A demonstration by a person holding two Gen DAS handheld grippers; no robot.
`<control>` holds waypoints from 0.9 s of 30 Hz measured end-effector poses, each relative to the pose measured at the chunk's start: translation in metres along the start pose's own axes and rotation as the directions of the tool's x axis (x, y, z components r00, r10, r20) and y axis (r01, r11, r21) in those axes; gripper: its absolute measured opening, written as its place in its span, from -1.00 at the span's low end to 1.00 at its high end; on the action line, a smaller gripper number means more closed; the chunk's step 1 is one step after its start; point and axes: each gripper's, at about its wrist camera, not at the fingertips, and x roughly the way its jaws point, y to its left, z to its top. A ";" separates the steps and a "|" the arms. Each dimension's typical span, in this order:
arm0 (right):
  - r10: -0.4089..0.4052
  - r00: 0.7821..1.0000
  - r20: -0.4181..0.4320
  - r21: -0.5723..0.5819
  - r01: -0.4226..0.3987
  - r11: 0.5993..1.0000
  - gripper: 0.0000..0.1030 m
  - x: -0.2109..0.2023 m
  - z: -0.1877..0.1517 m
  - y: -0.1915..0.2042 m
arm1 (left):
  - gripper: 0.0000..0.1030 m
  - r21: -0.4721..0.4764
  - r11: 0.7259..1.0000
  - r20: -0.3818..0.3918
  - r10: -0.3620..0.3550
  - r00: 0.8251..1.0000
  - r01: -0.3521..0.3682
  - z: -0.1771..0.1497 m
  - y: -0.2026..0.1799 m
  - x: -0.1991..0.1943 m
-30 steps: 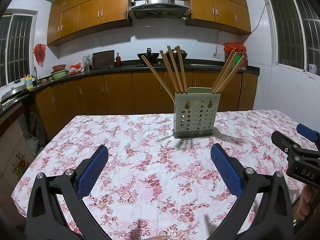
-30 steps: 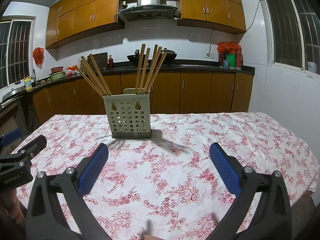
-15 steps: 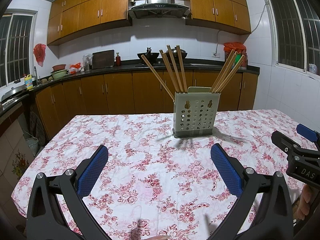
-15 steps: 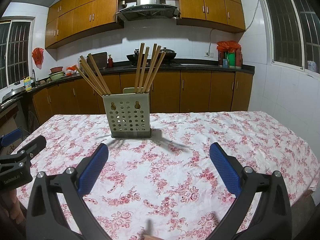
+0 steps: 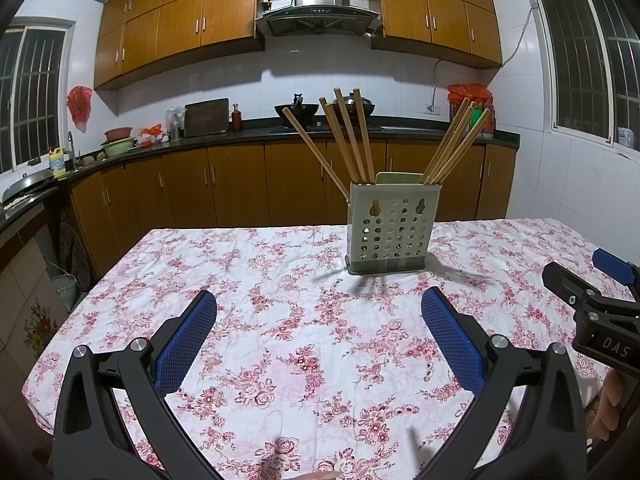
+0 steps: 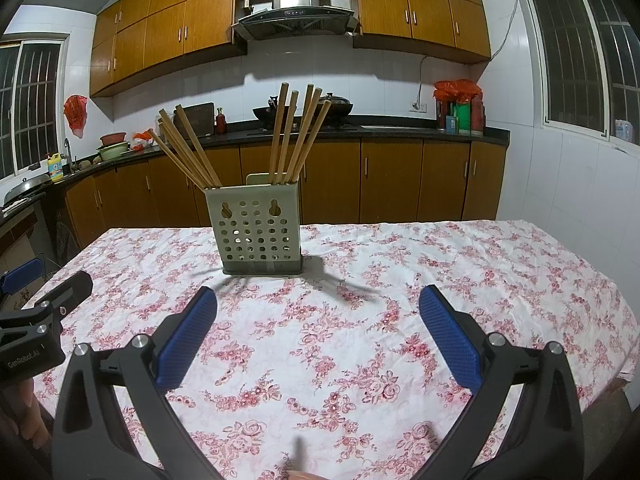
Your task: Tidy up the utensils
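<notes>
Both jaws stand spread and empty: left gripper (image 5: 319, 334) sees the holder (image 5: 393, 229) at one o'clock, right gripper (image 6: 318, 332) at eleven. Chopsticks (image 6: 291, 136) stand upright, fanned in two bunches; neither gripper looks nearer.

Home kitchen: wooden cabinets (image 5: 224, 20), range hood (image 5: 318, 10).

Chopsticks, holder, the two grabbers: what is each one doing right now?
Chopsticks: standing tilted in the holder, in two bunches.
Holder: upright on the tablecloth.
Left gripper: open, empty, above the cloth.
Right gripper: open, empty, above the cloth.
Cupboard doors: shut.
</notes>
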 end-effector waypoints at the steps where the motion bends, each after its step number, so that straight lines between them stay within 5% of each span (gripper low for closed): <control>1: 0.000 1.000 0.000 0.000 0.000 1.000 0.92 0.000 0.000 0.000 | 0.97 0.000 1.000 0.000 0.001 1.000 -0.001 0.000 0.000 0.000; 27: -0.001 1.000 -0.001 0.002 0.001 1.000 0.92 -0.001 0.000 0.000 | 0.97 -0.006 1.000 -0.010 0.005 1.000 -0.005 -0.006 -0.004 0.000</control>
